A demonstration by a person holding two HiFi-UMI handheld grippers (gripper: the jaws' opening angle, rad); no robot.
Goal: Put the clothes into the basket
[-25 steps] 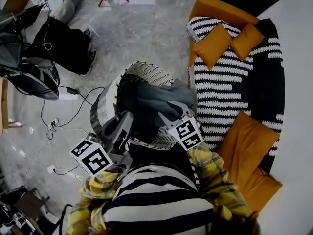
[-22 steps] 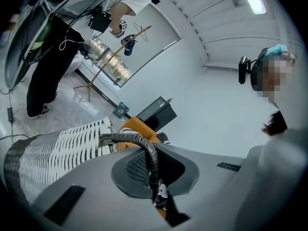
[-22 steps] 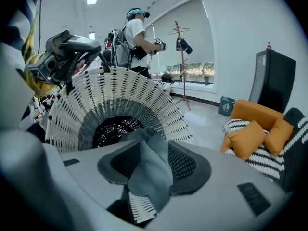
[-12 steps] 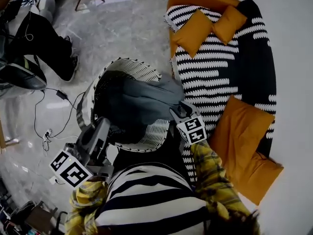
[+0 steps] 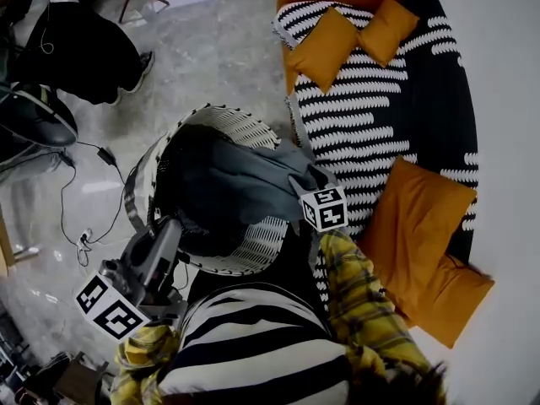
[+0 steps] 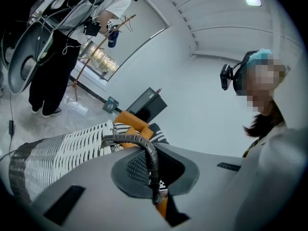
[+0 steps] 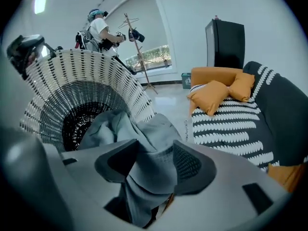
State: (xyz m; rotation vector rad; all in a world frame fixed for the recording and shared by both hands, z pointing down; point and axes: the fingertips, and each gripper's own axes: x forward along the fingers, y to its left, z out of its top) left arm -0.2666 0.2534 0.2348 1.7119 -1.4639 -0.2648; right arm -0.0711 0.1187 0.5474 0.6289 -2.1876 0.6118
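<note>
Grey-bodied and carrying nothing, your left gripper [image 5: 169, 230] is waiting at the lower left of the head view. Its jaws are standing apart, with only its own coiled cable crossing the gap. Its tips are pointing up toward the near rim of the tall white woven basket with the dark lining [image 5: 228, 115]. In the left gripper view that basket's wall [image 6: 57, 148] is filling the lower left of the frame, near the jaws, though contact cannot be judged.

At the centre of the head view the crumpled blue-grey cloth garment [image 5: 240, 184] is lying across the basket's mouth. Its long axis is running from the dark hollow on the left to the right rim, where one end is spilling over the edge.

Your right gripper [image 5: 302, 182] is tilting down onto that right end, just right of centre. Its jaws have just been opening. In the right gripper view the garment [image 7: 144, 143] is sitting loosely between them, brushing the right pad without being squeezed, and the basket's hollow [image 7: 77, 124] is lying to the upper left of the jaws.

So your right hand is the nearer one, and the cloth end probably needs nudging leftward into the hollow, away from the black-and-white striped sofa [image 5: 380, 125] on the right.
</note>
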